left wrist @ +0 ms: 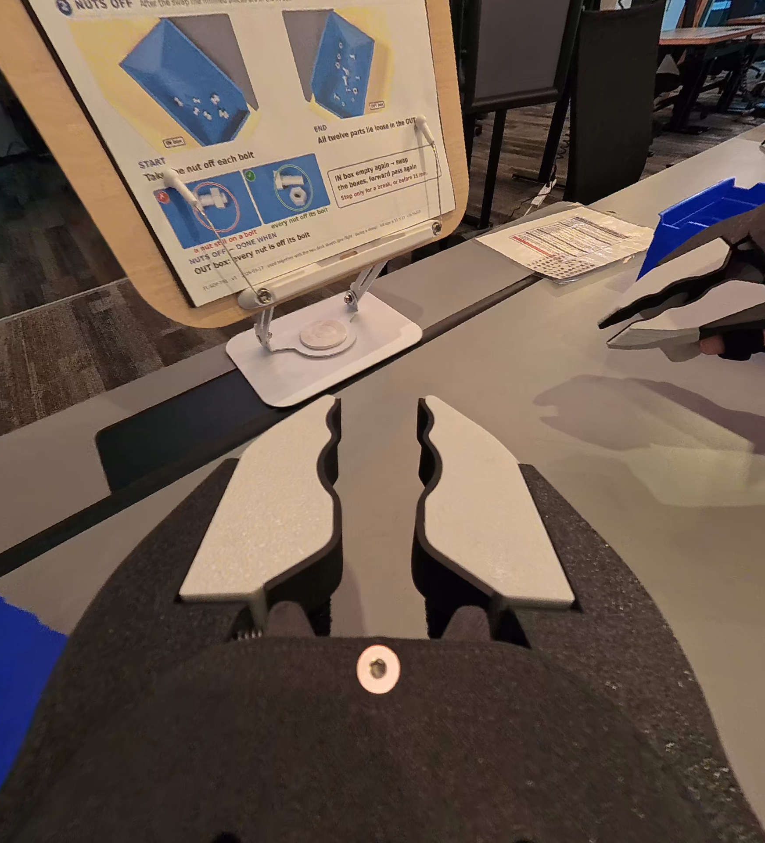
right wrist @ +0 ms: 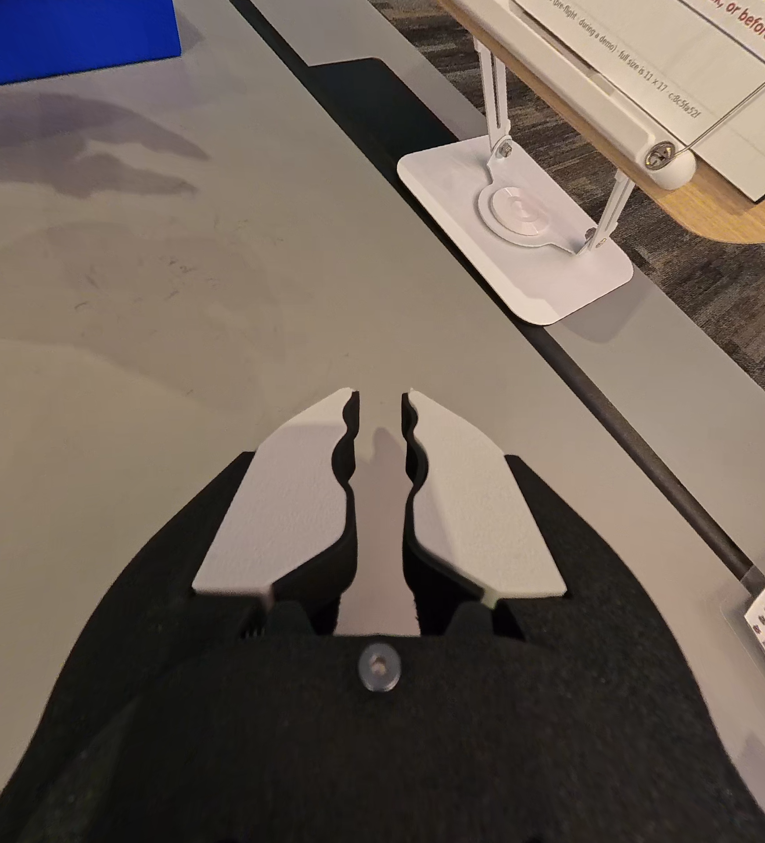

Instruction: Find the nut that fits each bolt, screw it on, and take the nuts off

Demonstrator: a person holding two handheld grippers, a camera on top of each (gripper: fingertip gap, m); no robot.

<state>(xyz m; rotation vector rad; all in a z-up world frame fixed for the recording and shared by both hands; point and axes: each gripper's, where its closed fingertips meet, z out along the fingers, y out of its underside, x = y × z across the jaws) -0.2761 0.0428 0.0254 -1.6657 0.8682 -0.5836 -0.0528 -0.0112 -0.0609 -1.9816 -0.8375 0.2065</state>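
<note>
Both grippers were empty: the left gripper (left wrist: 378, 401) stood moderately apart, the right gripper (right wrist: 379, 392) narrower, over bare desk (right wrist: 143, 365). No nut or bolt showed; presumably they lay in the blue bins (left wrist: 699, 214) beside the grippers, so nothing looked started.

Two matching hand-held grippers are showing. The left gripper (left wrist: 378, 403) is wearing a rough black foam-like body, two pale grey textured fingers (left wrist: 275, 502) with wavy black inner edges, and one silver hex screw (left wrist: 377, 669) at its centre. The right gripper (right wrist: 379, 396) is looking the same. A black fingerless glove (left wrist: 741, 343) is covering the hand gripping it.
</note>
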